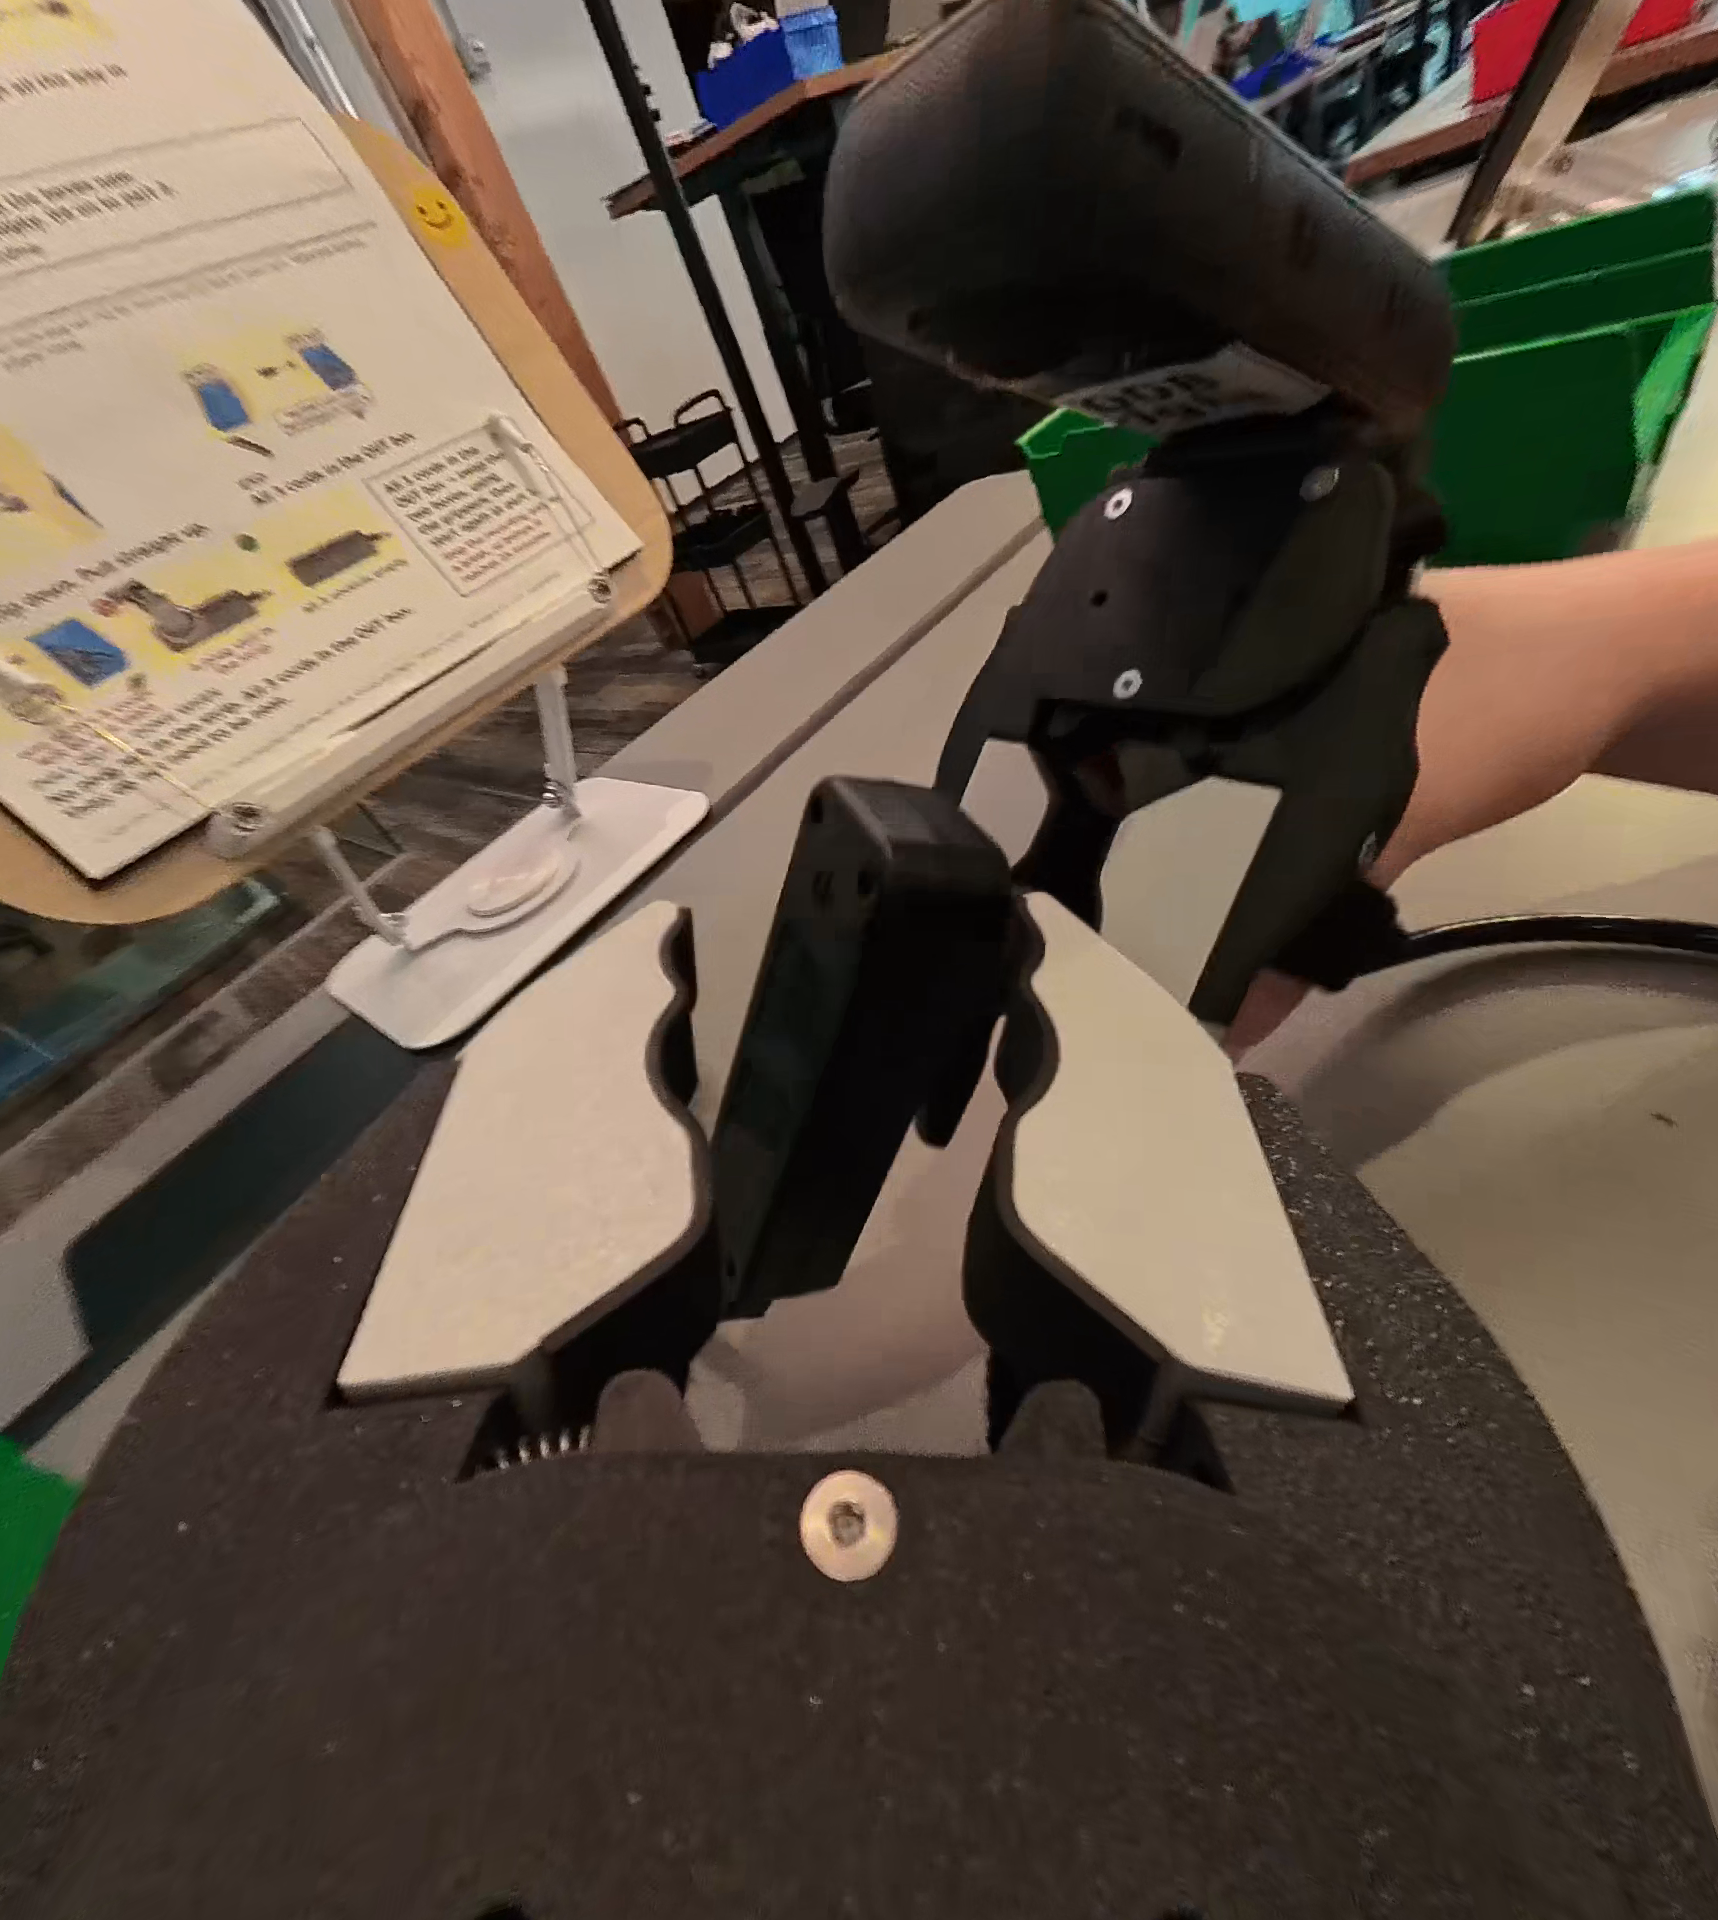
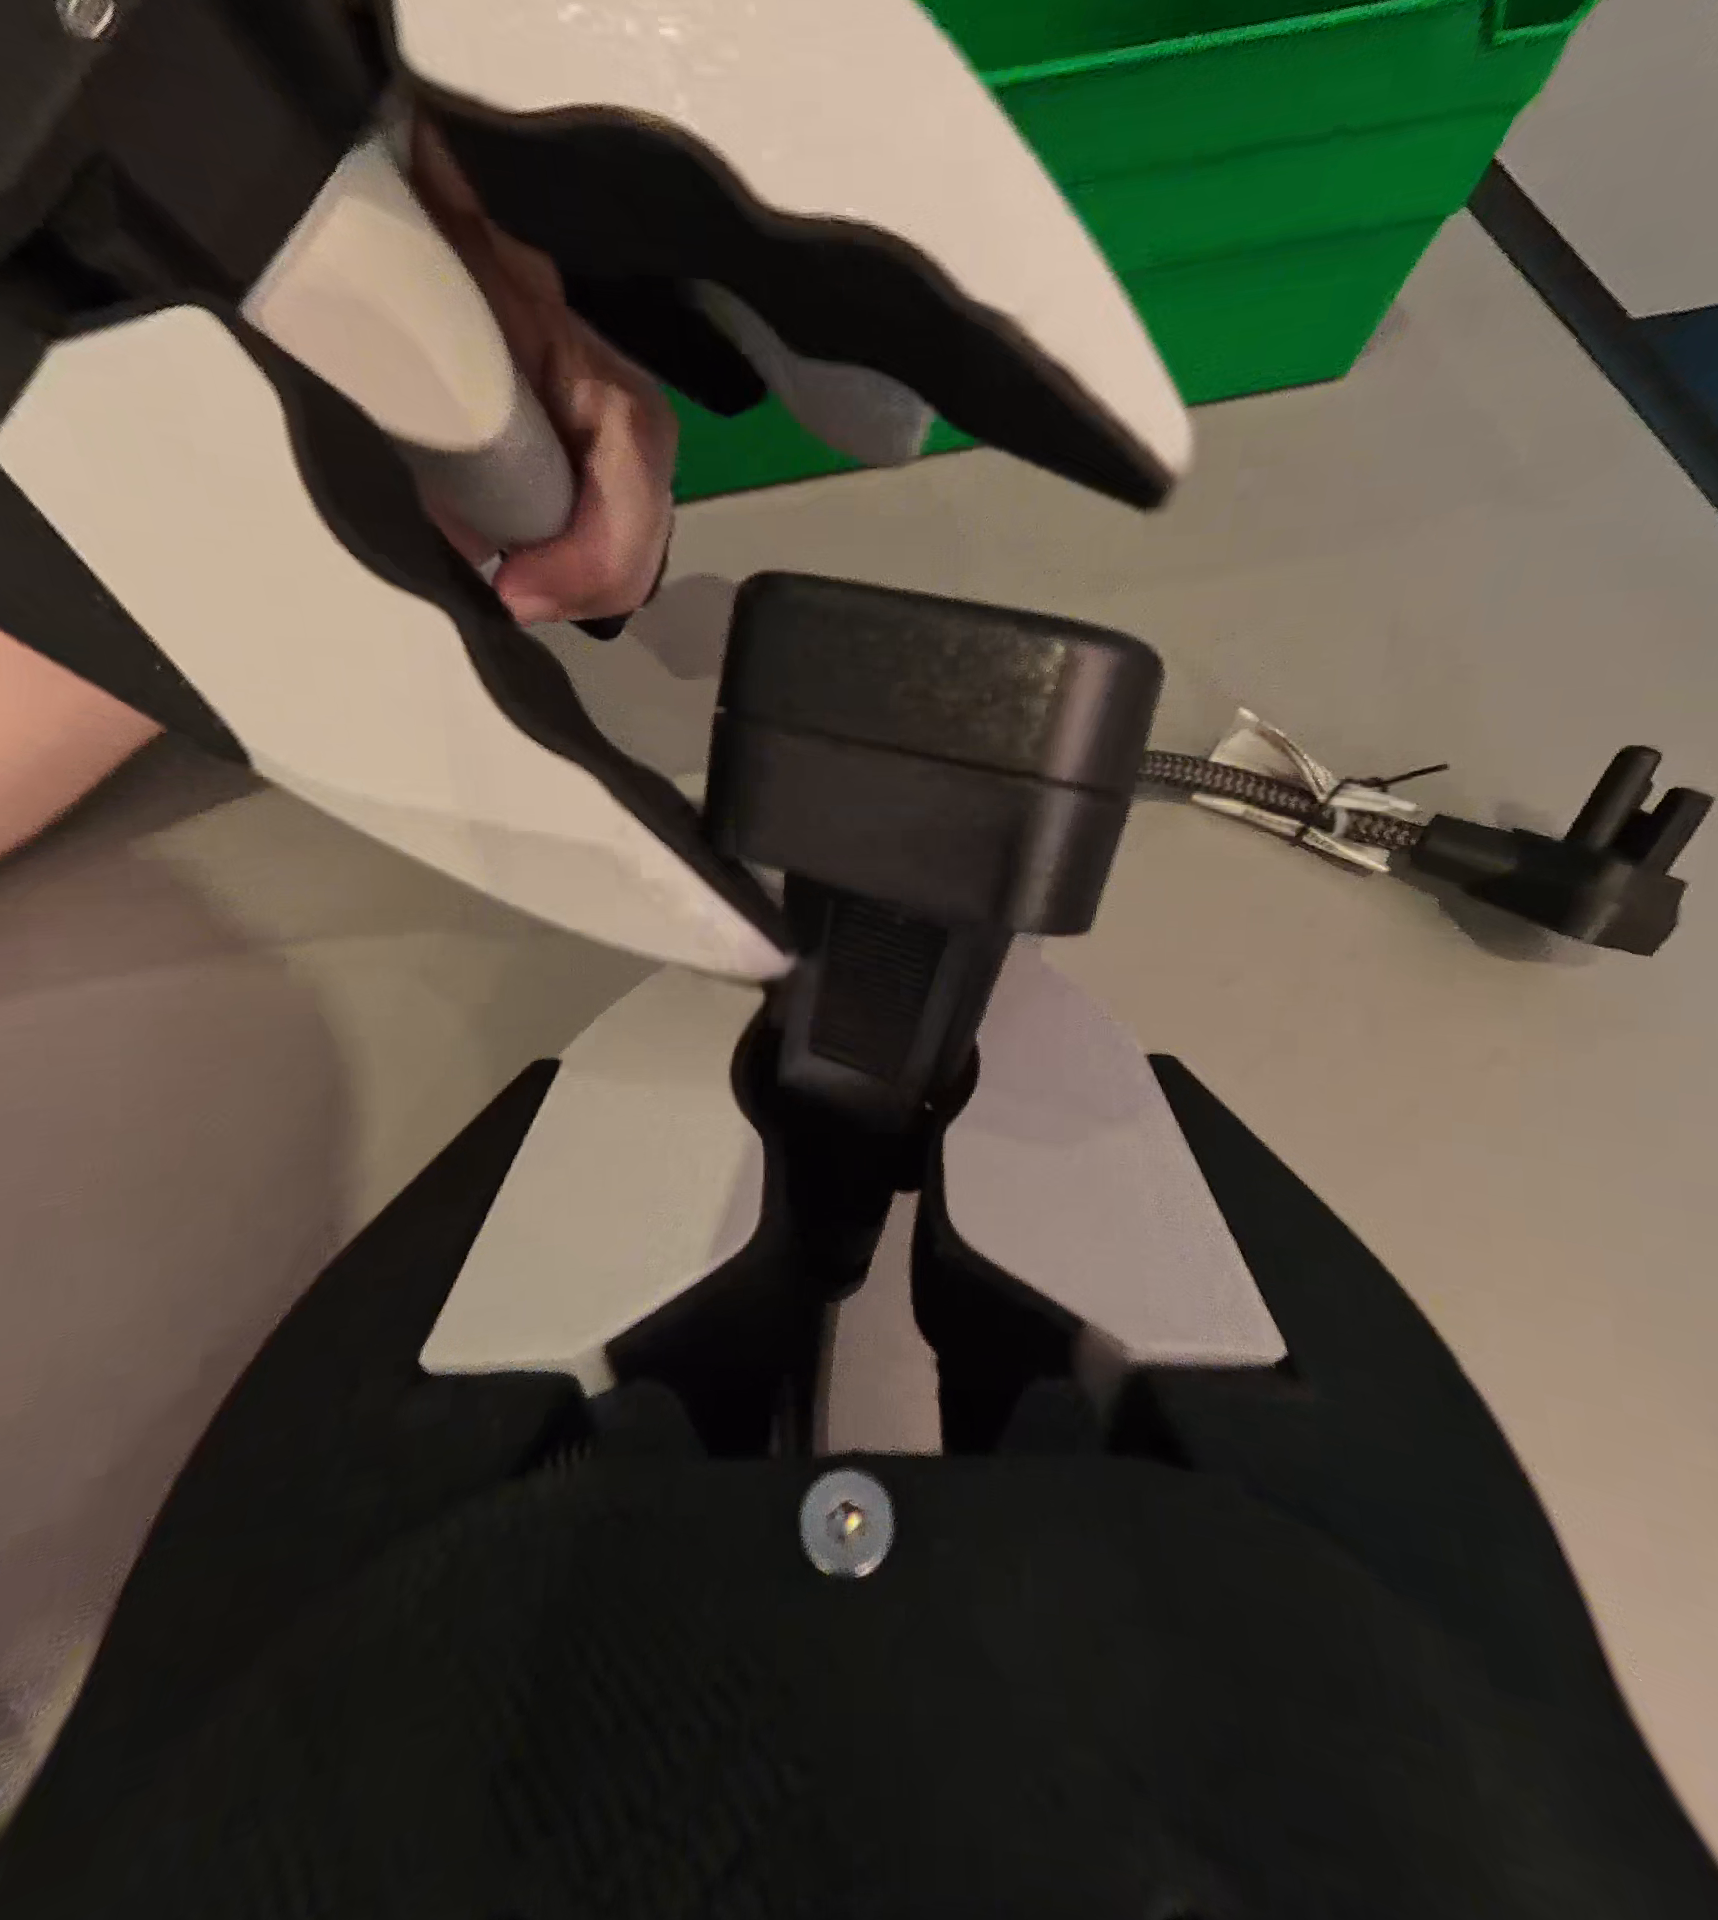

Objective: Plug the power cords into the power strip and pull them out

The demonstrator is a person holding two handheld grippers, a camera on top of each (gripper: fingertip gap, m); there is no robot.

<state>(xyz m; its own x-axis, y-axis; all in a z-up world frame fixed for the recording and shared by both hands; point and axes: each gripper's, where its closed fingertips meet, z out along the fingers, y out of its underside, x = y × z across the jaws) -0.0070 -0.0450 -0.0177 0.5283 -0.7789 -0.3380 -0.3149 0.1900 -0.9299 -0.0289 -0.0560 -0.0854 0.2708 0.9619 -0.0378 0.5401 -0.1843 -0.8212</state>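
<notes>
My left gripper (image 1: 855, 914) is shut on a black power strip (image 1: 834, 1091), which it holds on edge above the grey table (image 1: 1561, 1247). In the right wrist view the strip (image 2: 938, 748) shows end-on, with the left gripper's fingers (image 2: 419, 675) on either side. Its braided cord (image 2: 1239, 790) trails right to its own plug (image 2: 1582, 862), which lies on the table. My right gripper (image 2: 860, 1081) is shut on a black plug (image 2: 876, 987) that meets the strip's face. That plug's black cord (image 1: 1613, 935) runs off to the right. The sockets are hidden.
A green bin (image 2: 1250, 208) stands on the table behind the strip and also shows in the left wrist view (image 1: 1561, 416). An instruction board (image 1: 211, 468) on a white stand (image 1: 522, 914) is at the table's left edge. A person's forearm (image 1: 1613, 675) reaches in from the right. Left tips to right tips: about 7 cm.
</notes>
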